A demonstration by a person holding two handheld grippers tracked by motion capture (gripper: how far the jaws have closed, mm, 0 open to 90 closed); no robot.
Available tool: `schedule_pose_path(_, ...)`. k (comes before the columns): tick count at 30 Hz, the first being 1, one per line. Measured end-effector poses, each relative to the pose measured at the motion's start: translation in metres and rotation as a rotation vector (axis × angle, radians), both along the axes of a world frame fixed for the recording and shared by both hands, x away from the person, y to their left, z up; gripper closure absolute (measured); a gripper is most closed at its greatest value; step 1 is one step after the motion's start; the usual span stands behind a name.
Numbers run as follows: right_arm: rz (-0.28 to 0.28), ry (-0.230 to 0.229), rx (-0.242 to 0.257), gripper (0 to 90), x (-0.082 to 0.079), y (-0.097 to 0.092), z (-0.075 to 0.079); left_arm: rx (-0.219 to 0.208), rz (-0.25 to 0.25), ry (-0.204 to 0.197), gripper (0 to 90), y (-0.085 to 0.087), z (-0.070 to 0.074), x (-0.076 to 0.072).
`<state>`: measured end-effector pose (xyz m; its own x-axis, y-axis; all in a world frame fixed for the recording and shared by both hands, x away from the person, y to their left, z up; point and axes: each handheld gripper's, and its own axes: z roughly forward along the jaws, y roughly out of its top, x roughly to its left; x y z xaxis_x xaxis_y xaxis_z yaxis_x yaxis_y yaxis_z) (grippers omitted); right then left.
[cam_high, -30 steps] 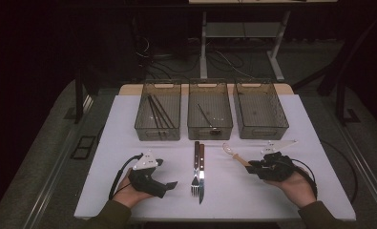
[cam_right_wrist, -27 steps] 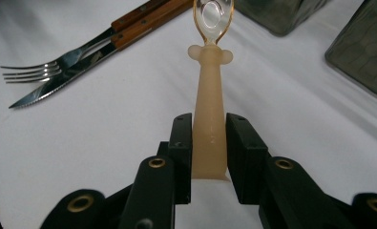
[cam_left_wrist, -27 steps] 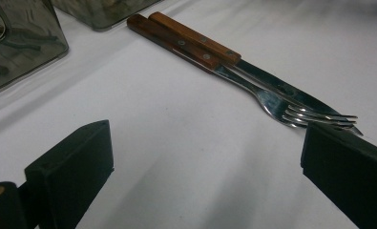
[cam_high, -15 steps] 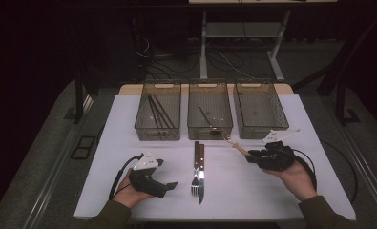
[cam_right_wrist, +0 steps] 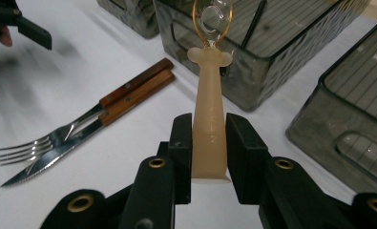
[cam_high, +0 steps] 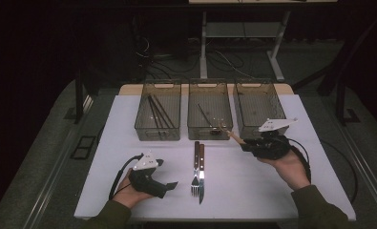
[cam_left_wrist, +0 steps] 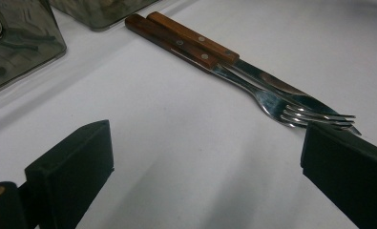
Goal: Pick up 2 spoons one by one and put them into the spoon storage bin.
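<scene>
My right gripper [cam_high: 246, 142] [cam_right_wrist: 209, 129] is shut on the beige handle of a utensil [cam_high: 234, 136] [cam_right_wrist: 209, 119]. It holds it above the table, with the clear, amber-rimmed head pointing at the middle bin [cam_high: 209, 135] [cam_right_wrist: 253, 76]. A wood-handled fork [cam_high: 194, 168] [cam_left_wrist: 253, 93] [cam_right_wrist: 57, 138] and knife [cam_high: 201, 169] [cam_left_wrist: 272, 82] [cam_right_wrist: 83, 145] lie side by side at the table's middle. At the front left my left gripper [cam_high: 169, 186] [cam_left_wrist: 205, 162] rests on the table, open and holding nothing, its jaws facing the fork tines.
Three smoky clear bins stand in a row at the back. The left bin [cam_high: 157, 137] holds dark sticks, the middle one a thin dark piece, and the right bin [cam_high: 253, 86] [cam_right_wrist: 348, 138] is just beyond my right hand. The white table [cam_high: 253, 191] has free room in front.
My right gripper has risen and moved away from the front edge toward the bins, carrying the beige-handled utensil. The left gripper, fork and knife have stayed put.
</scene>
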<state>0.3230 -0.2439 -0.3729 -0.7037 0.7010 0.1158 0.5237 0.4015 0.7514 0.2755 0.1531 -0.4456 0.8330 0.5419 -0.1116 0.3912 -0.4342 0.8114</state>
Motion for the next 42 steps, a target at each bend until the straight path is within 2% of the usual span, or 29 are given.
schedule_pose_path(11, -0.022, -0.022, 0.034, 73.0, 0.016, 0.009, 0.01, -0.002, 0.002, 0.004, 2.6, 0.0, 0.0, -0.001)
schedule_pose_path(20, -0.026, -0.042, 0.041, 73.0, 0.032, 0.022, 0.014, -0.006, -0.001, 0.003, 2.6, 0.0, 0.0, 0.0)
schedule_pose_path(25, -0.049, -0.045, 0.026, 73.0, 0.046, 0.029, 0.012, -0.015, 0.0, 0.008, 2.6, -0.001, 0.0, -0.001)
schedule_pose_path(35, -0.094, -0.004, 0.02, 73.0, 0.08, 0.044, 0.005, -0.019, -0.005, 0.008, 2.6, -0.001, 0.0, -0.001)
schedule_pose_path(42, -0.101, 0.006, -0.017, 72.8, 0.097, 0.055, 0.002, -0.02, -0.009, 0.008, 2.8, -0.001, 0.0, -0.001)
